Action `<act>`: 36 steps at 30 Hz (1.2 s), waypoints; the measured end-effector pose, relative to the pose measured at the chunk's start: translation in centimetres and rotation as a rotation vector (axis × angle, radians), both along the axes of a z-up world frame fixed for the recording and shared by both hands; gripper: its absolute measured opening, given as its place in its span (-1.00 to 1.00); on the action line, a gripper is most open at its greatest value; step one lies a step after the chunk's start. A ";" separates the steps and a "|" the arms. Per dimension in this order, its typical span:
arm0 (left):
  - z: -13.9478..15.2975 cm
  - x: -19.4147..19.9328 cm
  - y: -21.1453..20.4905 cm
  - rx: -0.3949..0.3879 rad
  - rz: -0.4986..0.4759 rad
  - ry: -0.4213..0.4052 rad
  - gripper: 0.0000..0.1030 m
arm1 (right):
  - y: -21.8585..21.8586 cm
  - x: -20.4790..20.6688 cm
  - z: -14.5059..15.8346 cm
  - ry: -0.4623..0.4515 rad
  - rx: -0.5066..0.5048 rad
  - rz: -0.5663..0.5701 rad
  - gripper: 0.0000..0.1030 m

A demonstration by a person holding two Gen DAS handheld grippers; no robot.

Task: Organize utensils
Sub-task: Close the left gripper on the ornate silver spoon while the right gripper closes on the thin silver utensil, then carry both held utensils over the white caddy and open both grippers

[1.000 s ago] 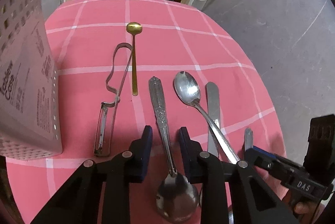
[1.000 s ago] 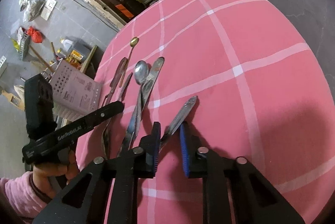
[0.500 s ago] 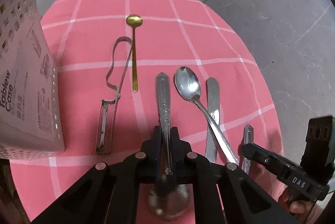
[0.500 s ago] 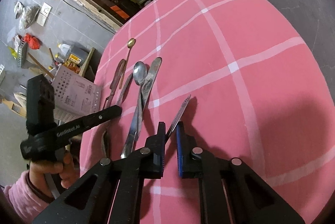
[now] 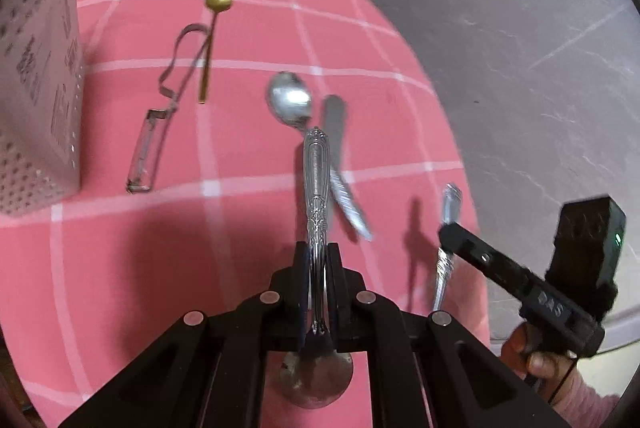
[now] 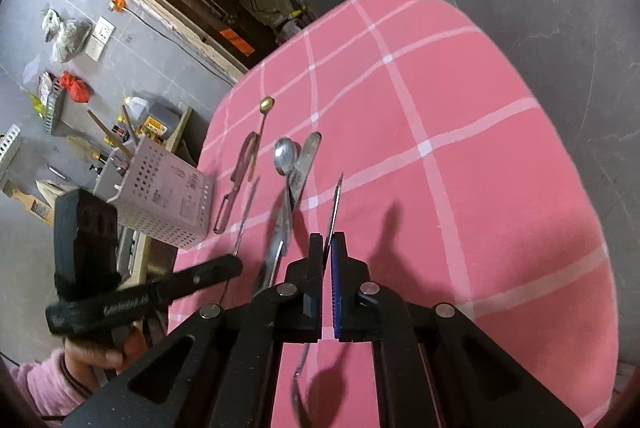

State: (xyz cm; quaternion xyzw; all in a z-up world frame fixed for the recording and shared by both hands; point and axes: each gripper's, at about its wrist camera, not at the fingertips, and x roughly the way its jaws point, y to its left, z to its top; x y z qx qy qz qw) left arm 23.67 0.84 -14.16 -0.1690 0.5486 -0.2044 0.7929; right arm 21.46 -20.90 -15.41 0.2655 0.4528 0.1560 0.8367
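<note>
My left gripper (image 5: 317, 252) is shut on the ornate-handled spoon (image 5: 316, 180), which hangs above the pink checked table (image 5: 120, 268) with its bowl toward the camera. My right gripper (image 6: 327, 242) holds a patterned silver utensil (image 6: 336, 204) edge-on and off the cloth. Its jaws are closing on the handle and its head end is hidden. On the cloth lie a plain silver spoon (image 5: 290, 100), a butter knife (image 5: 340, 164), a gold spoon (image 5: 218, 2) and a metal peeler (image 5: 160, 116). Each gripper shows in the other's view: right gripper (image 5: 446, 228), left gripper (image 6: 238, 262).
A white perforated cutlery caddy (image 5: 36, 88) stands at the table's left edge, also seen as the caddy (image 6: 160, 196). The round table's edge drops to the grey floor (image 5: 540, 68) on the right. A person's hand in a pink sleeve (image 6: 36, 388) holds the left gripper.
The left gripper shut on the ornate spoon and lifted it off the cloth. The right gripper closed on the patterned utensil and raised it, turning it edge-on.
</note>
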 end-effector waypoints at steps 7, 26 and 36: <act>4.2 -2.7 0.9 -0.073 0.032 -0.184 -0.86 | 0.0 -0.8 3.1 -0.101 -0.036 0.014 -0.97; 16.6 -5.1 8.4 -0.059 0.259 -0.571 -0.86 | 6.2 2.1 15.0 -0.428 0.096 0.180 -0.97; 20.0 -2.6 15.2 0.022 0.437 -0.742 -0.86 | 14.5 5.9 20.3 -0.630 0.180 0.213 -0.97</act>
